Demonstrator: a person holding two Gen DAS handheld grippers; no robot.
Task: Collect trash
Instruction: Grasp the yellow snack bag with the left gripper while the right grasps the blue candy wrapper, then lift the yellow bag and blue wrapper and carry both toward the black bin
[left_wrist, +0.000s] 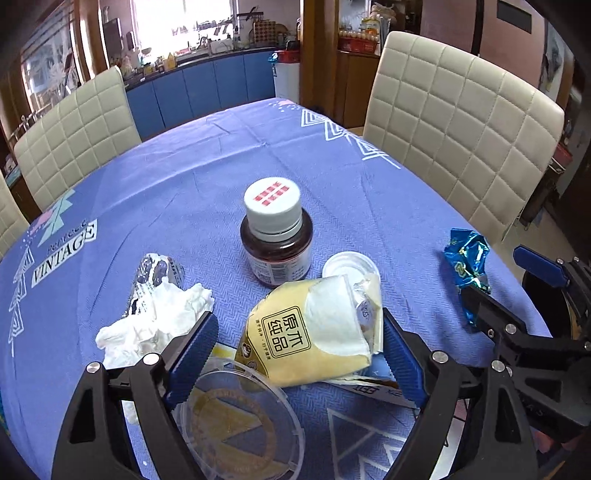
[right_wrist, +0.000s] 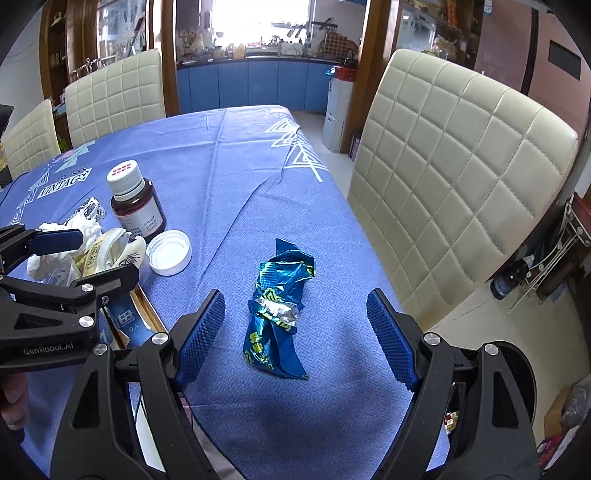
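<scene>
blue wrapper (right_wrist: 280, 306) | between open right tongs (right_wrist: 295, 332) | seemingly untouched

Bottle (left_wrist: 275, 243) upright mid-table (left_wrist: 192, 173), loose cap (left_wrist: 350, 264) touching at its four o'clock. Pouch (left_wrist: 314, 332) at six o'clock of the cap, overlapping its near edge, between the left gripper (left_wrist: 301, 354) pads. Tissue (left_wrist: 155, 325) at nine o'clock of the pouch, lid (left_wrist: 236, 421) at seven. Wrapper (right_wrist: 280, 306) well apart at three o'clock of the bottle, framed by the right gripper (right_wrist: 295, 336). Chair (right_wrist: 458, 177) beyond, at three o'clock.
</scene>
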